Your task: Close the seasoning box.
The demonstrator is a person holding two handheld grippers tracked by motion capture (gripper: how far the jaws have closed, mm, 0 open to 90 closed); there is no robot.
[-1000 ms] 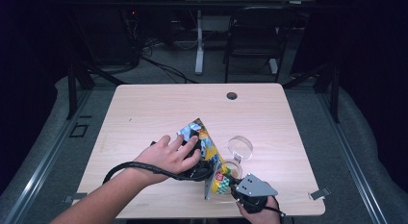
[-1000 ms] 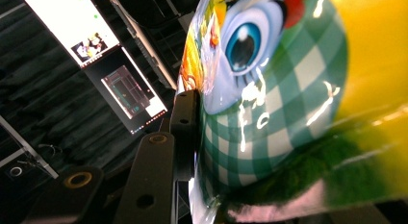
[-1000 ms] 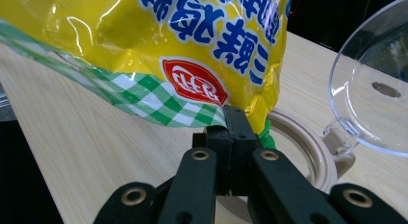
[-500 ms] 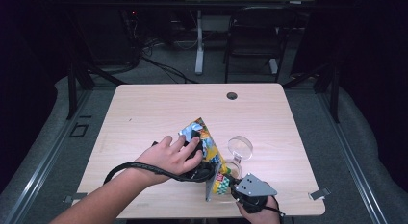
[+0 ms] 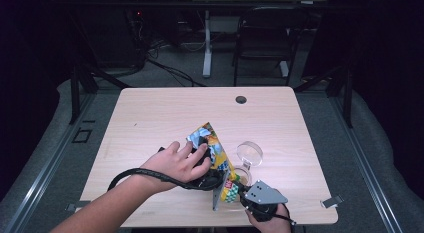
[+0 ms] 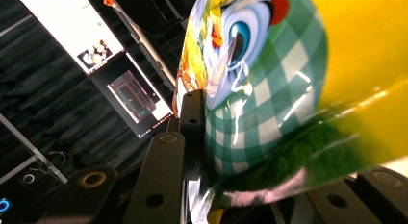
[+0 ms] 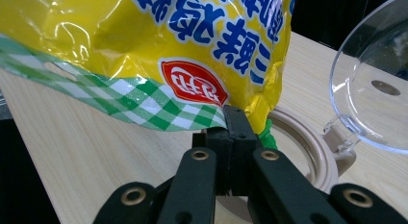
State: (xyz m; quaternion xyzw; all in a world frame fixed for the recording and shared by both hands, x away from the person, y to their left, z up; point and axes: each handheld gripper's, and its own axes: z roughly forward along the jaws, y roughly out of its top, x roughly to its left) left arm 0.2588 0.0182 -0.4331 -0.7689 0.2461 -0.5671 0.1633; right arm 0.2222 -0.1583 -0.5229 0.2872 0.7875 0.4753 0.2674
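Little has moved since the earlier frame: the bag (image 5: 212,148) stays tilted near the desk's (image 5: 150,118) front edge, both tools in place. The left tool (image 5: 202,160) pinches the bag's upper part, its jaws pressed on the foil. The right tool (image 7: 234,132) pinches the bottom seam, jaws pressed together on it. To open it well, pull apart slowly, keeping the mouth over the jar (image 5: 248,155) just beside. The front edge is close; open room lies behind and left.

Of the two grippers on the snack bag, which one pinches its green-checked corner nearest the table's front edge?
The right gripper, jaws shut on the yellow foil snack bag at that corner; the left gripper clamps it farther up, under the person's hand.
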